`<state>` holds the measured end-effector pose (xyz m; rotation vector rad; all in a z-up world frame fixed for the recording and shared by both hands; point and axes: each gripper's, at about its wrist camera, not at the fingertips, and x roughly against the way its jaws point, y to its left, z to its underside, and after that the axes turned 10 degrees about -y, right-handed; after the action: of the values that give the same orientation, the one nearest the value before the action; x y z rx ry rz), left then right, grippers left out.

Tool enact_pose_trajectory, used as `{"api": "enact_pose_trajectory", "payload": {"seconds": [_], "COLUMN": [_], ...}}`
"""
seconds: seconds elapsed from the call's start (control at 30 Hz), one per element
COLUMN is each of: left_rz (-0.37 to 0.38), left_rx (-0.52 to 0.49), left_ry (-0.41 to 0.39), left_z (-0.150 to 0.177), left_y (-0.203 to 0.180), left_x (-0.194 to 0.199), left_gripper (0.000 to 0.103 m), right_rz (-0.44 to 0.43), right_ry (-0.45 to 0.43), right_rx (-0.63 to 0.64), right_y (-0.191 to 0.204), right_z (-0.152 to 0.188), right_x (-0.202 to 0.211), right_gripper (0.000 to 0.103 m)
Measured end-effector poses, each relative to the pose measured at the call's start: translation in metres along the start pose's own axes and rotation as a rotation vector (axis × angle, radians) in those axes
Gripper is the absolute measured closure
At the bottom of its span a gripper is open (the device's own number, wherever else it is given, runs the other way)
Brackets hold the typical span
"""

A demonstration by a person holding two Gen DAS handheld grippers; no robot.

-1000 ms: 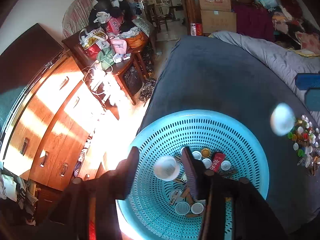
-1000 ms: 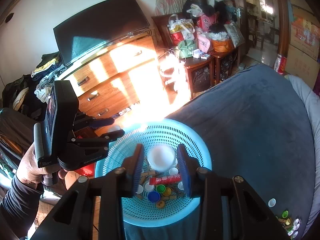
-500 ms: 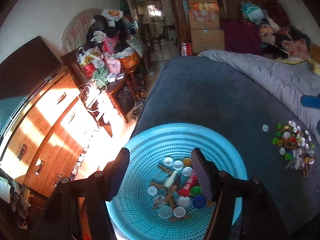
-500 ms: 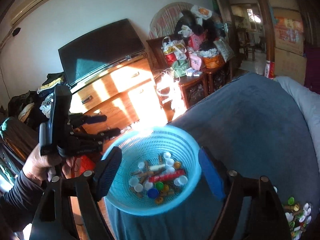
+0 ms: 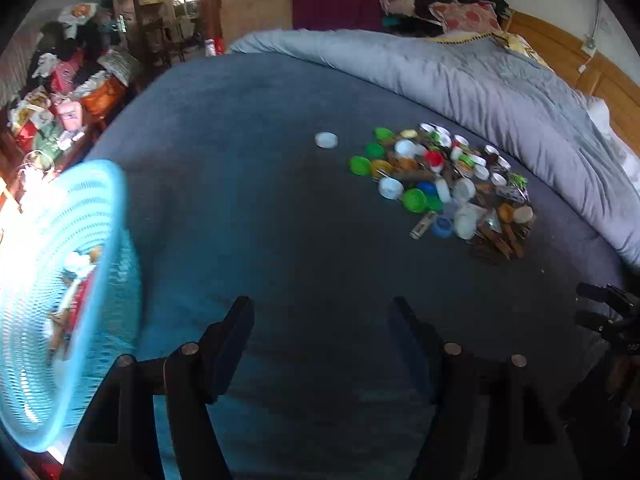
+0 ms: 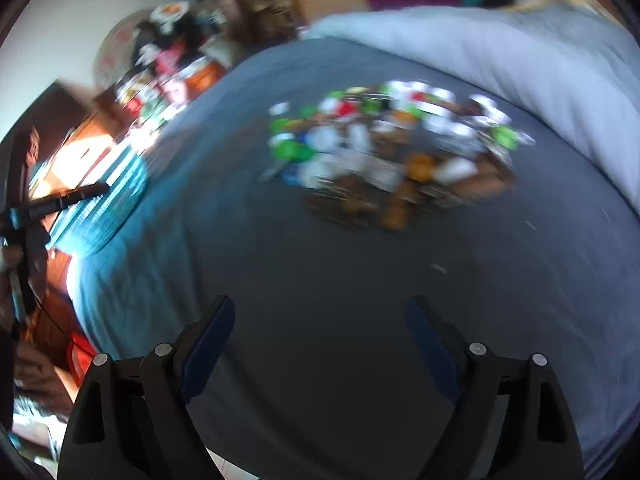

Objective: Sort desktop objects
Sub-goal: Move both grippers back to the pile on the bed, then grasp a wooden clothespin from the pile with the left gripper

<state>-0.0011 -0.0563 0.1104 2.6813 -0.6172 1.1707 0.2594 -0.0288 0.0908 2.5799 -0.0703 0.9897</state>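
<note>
On the dark blanket: one blue basket, one heap of caps.

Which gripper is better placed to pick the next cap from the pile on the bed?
Probably the right gripper: its open, empty jaws face the pile nearly straight ahead. The left gripper, also open and empty, sees the pile off to its right, nearer the basket.
</note>
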Motion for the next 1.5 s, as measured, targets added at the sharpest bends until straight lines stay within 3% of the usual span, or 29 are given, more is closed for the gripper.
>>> {"api": "enact_pose_trajectory", "payload": {"seconds": [0.17,0.37,0.5,0.63,0.7,0.8,0.97,1.1,1.3,1.4,1.5], "left_rz": [0.095,0.162,0.175,0.128,0.111,-0.069,-0.107,-0.007,0.105,0.135,0.170], "left_rx": [-0.018,-0.077,-0.118,-0.128,-0.108,-0.084,-0.003,0.030,-0.134,-0.166,-0.195], "left_ry": [0.080,0.082,0.132,0.214,0.205,0.146,0.074,0.036,-0.031,-0.013,0.117], "left_z": [-0.009,-0.045,-0.055,-0.040,-0.032,-0.008,0.020,0.013,-0.014,-0.030,-0.023], "left_y": [-0.078,-0.165,-0.208,-0.203,-0.184,-0.132,-0.083,-0.093,-0.135,-0.137,-0.143], "left_x": [-0.074,-0.131,-0.168,-0.178,-0.161,-0.120,-0.071,-0.070,-0.092,-0.109,-0.134], "left_gripper": [0.032,0.032,0.032,0.030,0.030,0.030,0.029,0.030,0.033,0.033,0.033], "right_rz": [0.098,0.087,0.055,0.043,0.033,0.025,0.015,0.021,0.038,0.045,0.047], "right_ry": [-0.086,-0.075,-0.107,-0.129,-0.134,-0.150,-0.170,-0.166,-0.155,-0.152,-0.150], "right_rx": [0.002,-0.115,-0.135,-0.142,-0.149,-0.168,-0.187,-0.173,-0.129,-0.112,-0.108], "right_y": [-0.043,-0.090,-0.098,-0.102,-0.103,-0.105,-0.106,-0.103,-0.097,-0.094,-0.094], "right_z": [0.010,0.032,0.030,0.030,0.030,0.031,0.030,0.030,0.031,0.032,0.032], "right_x": [0.021,0.005,0.001,0.000,0.000,0.000,-0.004,-0.007,-0.011,-0.014,-0.014], "right_gripper": [0.016,0.016,0.015,0.015,0.014,0.012,0.008,0.004,0.000,0.000,0.000]}}
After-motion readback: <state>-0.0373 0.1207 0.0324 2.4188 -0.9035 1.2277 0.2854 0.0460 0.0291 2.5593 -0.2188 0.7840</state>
